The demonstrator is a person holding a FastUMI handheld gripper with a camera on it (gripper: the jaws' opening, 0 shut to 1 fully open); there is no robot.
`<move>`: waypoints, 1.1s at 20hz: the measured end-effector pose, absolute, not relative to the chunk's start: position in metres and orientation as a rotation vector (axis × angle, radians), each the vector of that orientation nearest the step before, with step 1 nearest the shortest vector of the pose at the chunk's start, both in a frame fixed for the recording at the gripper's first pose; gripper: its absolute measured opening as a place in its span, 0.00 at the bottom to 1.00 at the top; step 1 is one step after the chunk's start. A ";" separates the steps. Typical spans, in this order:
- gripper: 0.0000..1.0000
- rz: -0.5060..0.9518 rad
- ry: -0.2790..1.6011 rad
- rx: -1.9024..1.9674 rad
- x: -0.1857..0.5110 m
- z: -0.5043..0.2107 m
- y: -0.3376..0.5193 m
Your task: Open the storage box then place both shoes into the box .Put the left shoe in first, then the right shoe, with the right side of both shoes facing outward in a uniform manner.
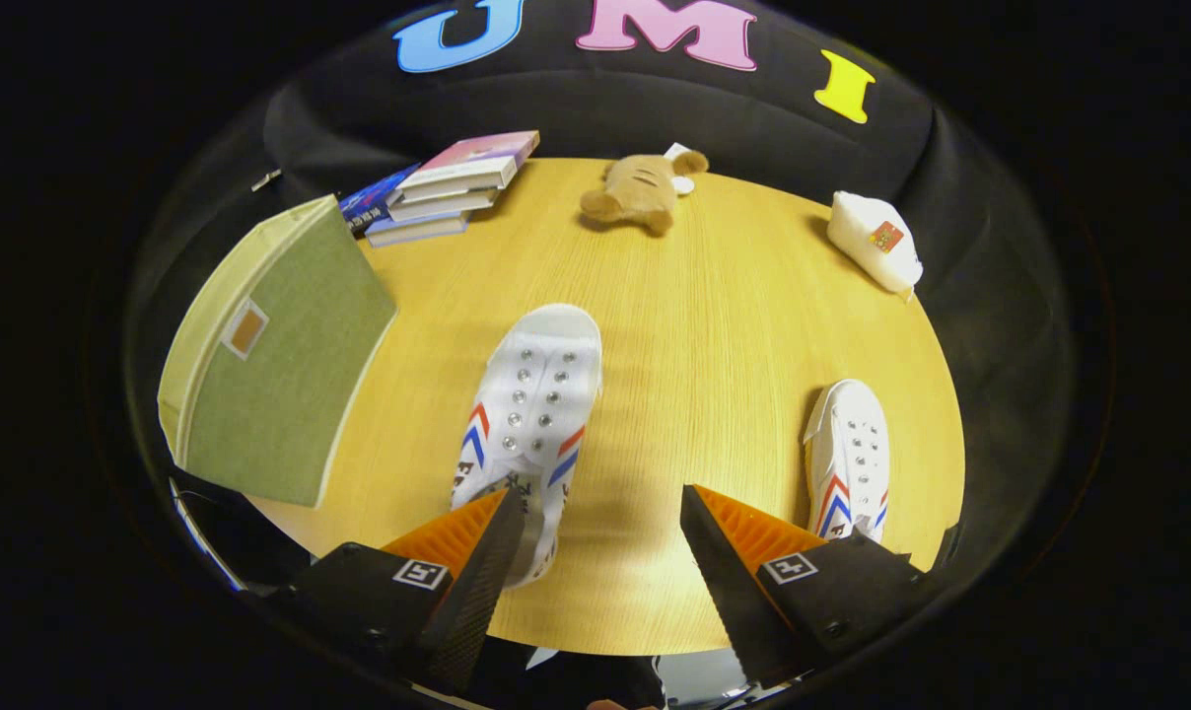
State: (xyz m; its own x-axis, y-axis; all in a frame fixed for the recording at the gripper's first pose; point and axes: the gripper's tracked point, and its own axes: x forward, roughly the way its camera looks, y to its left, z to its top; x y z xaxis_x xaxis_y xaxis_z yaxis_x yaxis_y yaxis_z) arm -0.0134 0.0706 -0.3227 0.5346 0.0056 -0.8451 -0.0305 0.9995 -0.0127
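Gripper view, looking down over a round wooden desk [674,325]. Hand-held gripper [602,542] open, fingers spread wide apart, nothing held between them, poised above the near part of the desk. White shoe with red and blue chevron stripes [536,414] lying just ahead of the left finger, toe pointing away, heel partly hidden behind that finger's tip; whether touching the finger, cannot tell. Second white shoe with matching stripes [849,459] just ahead of the right finger and slightly outside it, toe also pointing away, well apart from the first shoe. Bare desk in the gap between the fingers. Green fabric storage box [270,365] with pale trim and a small tan label patch, off to the left of the left finger and farther forward, lid closed, overhanging the desk's left rim. Stack of books [443,187] beyond the storage box, near the far left rim. Brown plush toy [640,192] far ahead, roughly in line with the gap between the fingers, lying at the far rim. White pouch [876,247] far ahead to the right, beyond the second shoe, at the desk's rim.
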 end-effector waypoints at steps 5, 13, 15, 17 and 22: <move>0.98 0.040 1.063 -0.056 -0.007 -0.352 0.070; 0.54 0.089 1.108 0.105 0.018 -0.366 0.097; 0.33 0.097 1.093 0.112 0.019 -0.363 0.104; 0.18 0.096 1.074 0.105 0.019 -0.365 0.103; 0.05 0.091 1.091 0.234 0.018 -0.362 0.103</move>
State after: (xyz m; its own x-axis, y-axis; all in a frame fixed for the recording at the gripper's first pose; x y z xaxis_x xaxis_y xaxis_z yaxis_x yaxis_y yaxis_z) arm 0.0184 0.1027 -0.3621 0.4608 0.1879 -0.8674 0.0418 0.9716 0.2327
